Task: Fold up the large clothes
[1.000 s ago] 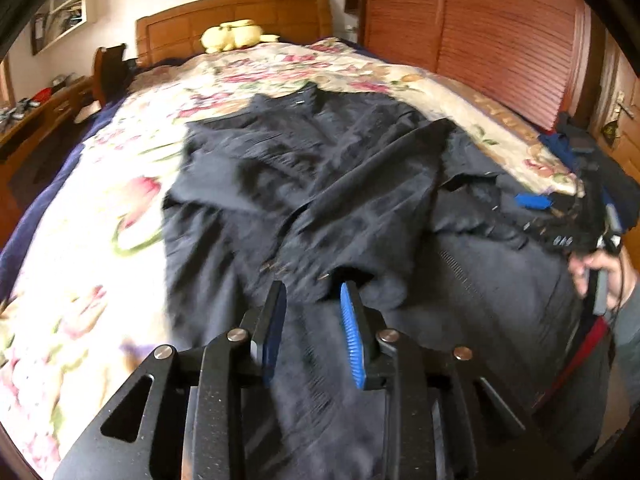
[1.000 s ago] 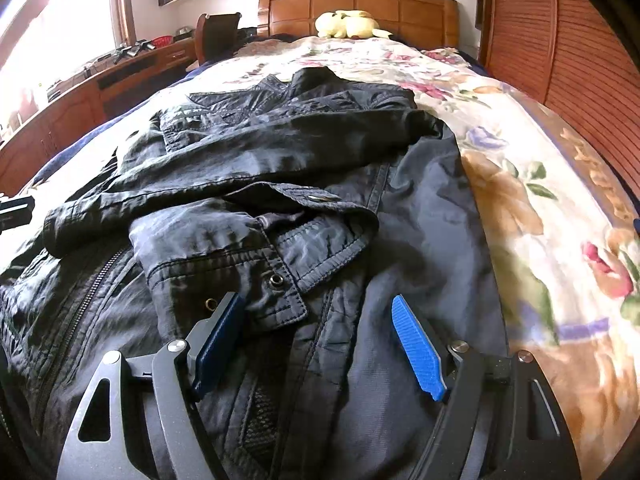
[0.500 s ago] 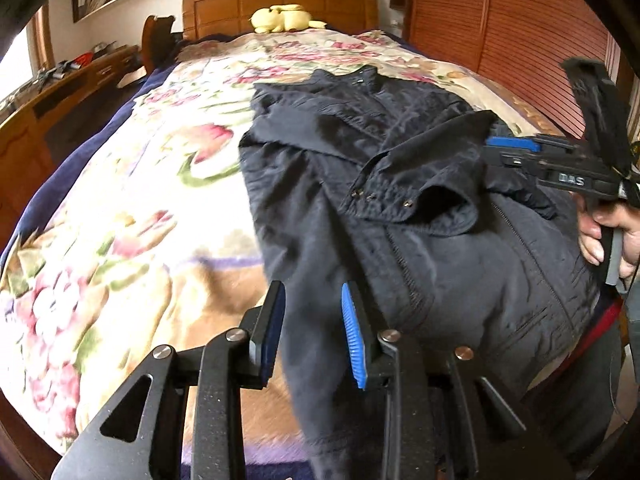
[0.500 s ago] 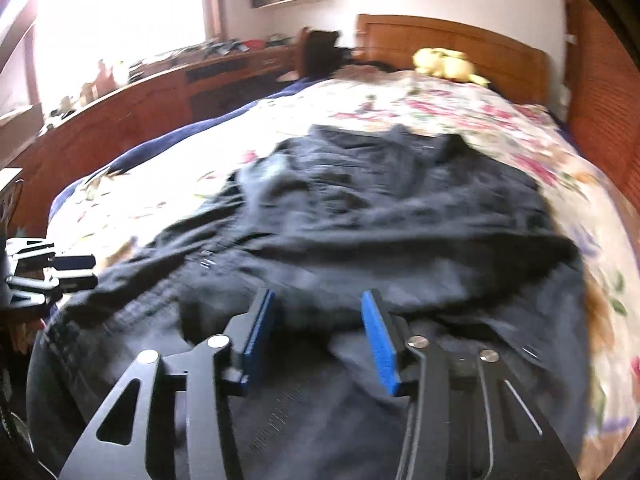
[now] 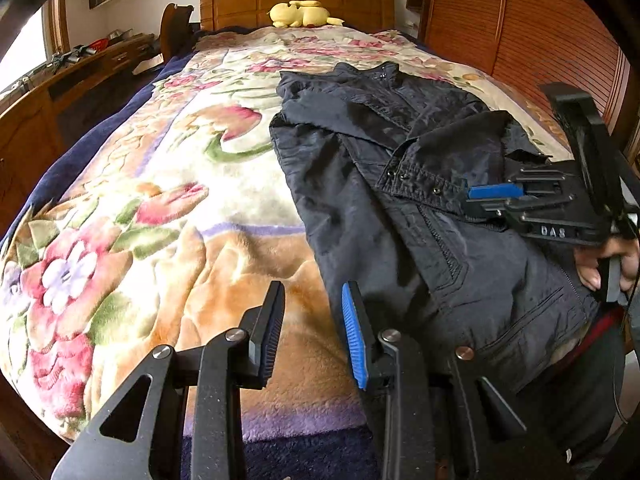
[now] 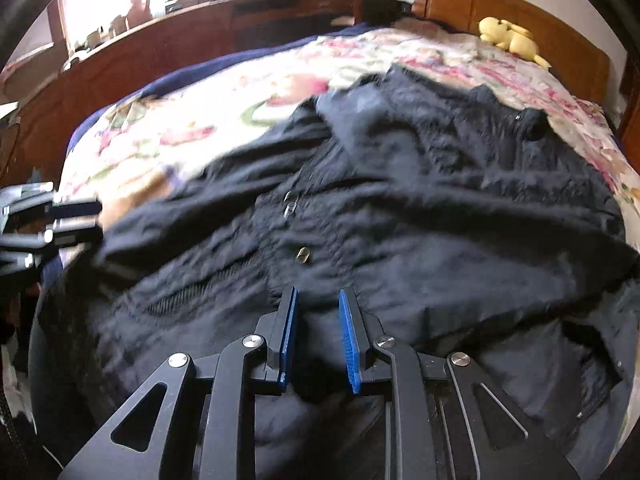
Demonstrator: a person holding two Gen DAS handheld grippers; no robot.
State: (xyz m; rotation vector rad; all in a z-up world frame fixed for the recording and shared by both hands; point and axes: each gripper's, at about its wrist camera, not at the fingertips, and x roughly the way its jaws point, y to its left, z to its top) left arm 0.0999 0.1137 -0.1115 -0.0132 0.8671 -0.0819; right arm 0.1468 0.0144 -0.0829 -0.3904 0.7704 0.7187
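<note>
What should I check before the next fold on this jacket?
1. Left tongs empty and open: ok, they sit over the blanket beside the jacket's edge.
2. Right tongs gripping fabric: cannot tell; there is a gap between the pads and the picture is blurred.
3. Jacket fully on the bed: not ok, its lower part hangs over the near edge.
4. Sleeve cuff folded across the front: ok.
5. Yellow plush toy out of the way: ok, up by the headboard.

floral blanket [image 5: 168, 216], yellow plush toy [image 5: 302, 14], wooden headboard [image 5: 296, 0]
</note>
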